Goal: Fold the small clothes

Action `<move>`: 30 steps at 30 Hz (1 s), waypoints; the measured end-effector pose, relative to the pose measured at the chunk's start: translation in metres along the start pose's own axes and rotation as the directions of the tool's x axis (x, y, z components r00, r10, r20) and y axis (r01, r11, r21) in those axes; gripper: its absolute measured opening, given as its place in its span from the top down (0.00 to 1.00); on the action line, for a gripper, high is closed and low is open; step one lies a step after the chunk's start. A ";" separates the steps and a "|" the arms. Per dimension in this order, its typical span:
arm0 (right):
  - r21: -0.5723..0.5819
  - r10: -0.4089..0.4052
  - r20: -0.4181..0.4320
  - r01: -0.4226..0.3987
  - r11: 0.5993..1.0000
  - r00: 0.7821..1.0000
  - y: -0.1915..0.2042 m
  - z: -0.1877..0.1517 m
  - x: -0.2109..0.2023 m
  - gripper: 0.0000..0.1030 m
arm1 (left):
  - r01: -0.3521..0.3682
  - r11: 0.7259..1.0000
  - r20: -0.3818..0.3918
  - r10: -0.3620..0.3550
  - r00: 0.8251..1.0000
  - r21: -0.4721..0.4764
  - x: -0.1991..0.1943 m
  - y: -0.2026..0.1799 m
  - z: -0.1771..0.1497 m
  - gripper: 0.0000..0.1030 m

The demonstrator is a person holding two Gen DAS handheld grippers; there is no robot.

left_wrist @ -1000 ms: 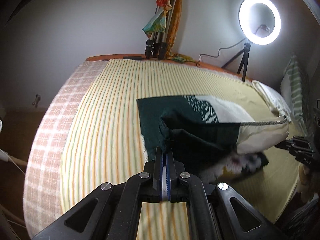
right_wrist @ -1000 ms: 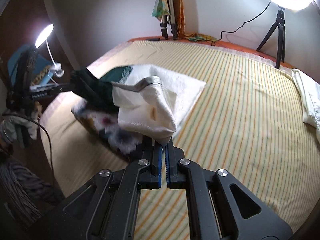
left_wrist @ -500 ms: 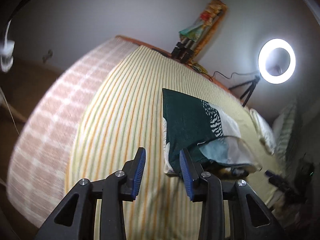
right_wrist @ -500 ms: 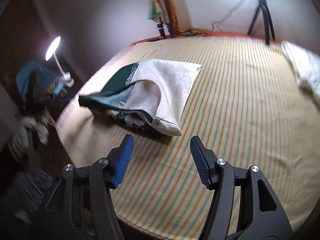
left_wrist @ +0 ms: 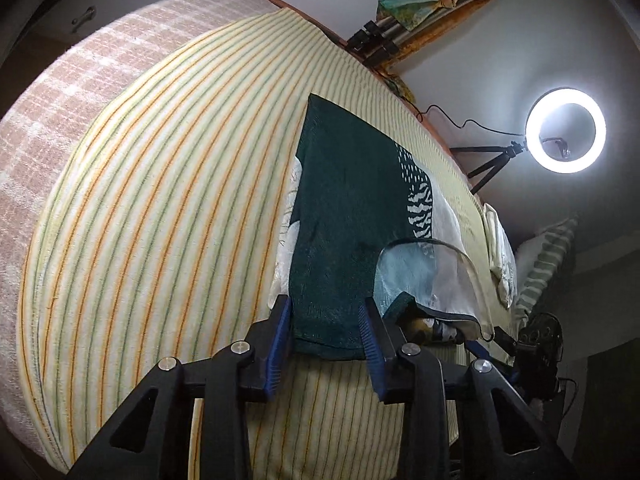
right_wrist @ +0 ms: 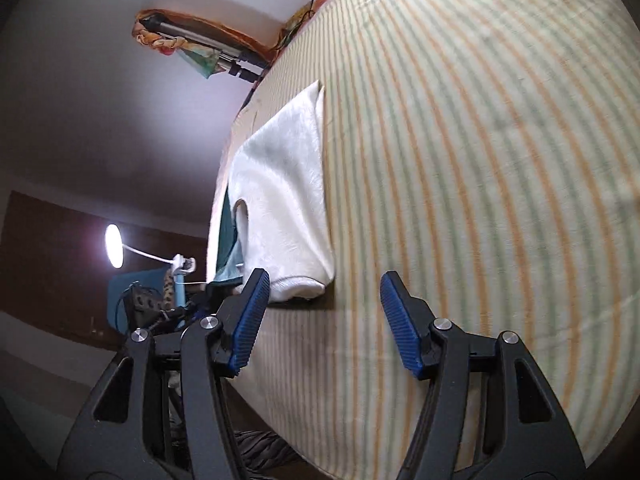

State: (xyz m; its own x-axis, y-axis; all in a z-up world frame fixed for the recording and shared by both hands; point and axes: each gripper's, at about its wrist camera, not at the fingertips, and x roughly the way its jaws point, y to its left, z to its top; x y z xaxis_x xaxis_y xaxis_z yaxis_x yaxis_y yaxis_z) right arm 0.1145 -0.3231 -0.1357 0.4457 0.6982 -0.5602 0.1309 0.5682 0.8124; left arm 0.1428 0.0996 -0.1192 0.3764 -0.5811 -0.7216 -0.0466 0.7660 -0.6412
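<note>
In the left view, the left gripper (left_wrist: 325,332) was wide open and held nothing; the green and white cloth (left_wrist: 344,216) lay folded on the striped bed (left_wrist: 160,184)

In the right view, the right gripper (right_wrist: 324,316) was wide open and empty too, beside the cloth's white end (right_wrist: 288,184); I think this fold was done, and next came another grab

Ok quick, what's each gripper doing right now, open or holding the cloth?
Left gripper: open, fingers straddling the dark green cloth, not clamped.
Right gripper: open, holding nothing.

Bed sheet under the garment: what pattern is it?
Cream bed sheet with thin orange and green stripes, clearest in the left wrist view.
</note>
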 end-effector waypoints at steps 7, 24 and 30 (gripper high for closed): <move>-0.010 0.082 -0.047 -0.082 0.997 0.996 0.012 -0.001 0.015 0.85 | -0.030 0.999 0.018 0.030 0.999 0.024 -0.003 -0.003 0.004 0.96; -0.361 -0.082 -0.051 0.058 0.931 0.995 0.077 -0.032 0.015 0.90 | -0.227 0.955 0.087 0.214 0.973 0.194 -0.018 0.002 0.001 0.95; -0.266 0.000 0.040 0.010 0.964 0.999 0.063 -0.001 -0.016 0.39 | -0.273 0.940 0.166 0.242 0.956 0.205 -0.041 -0.008 0.006 0.77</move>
State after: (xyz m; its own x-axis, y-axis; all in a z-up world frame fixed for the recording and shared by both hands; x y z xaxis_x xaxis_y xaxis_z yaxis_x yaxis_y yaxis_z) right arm 0.1148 -0.2982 -0.0754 0.4808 0.6804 -0.5531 -0.1047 0.6709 0.7341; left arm 0.1330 0.1184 -0.0832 0.5024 -0.3249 -0.8013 0.0427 0.9349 -0.3523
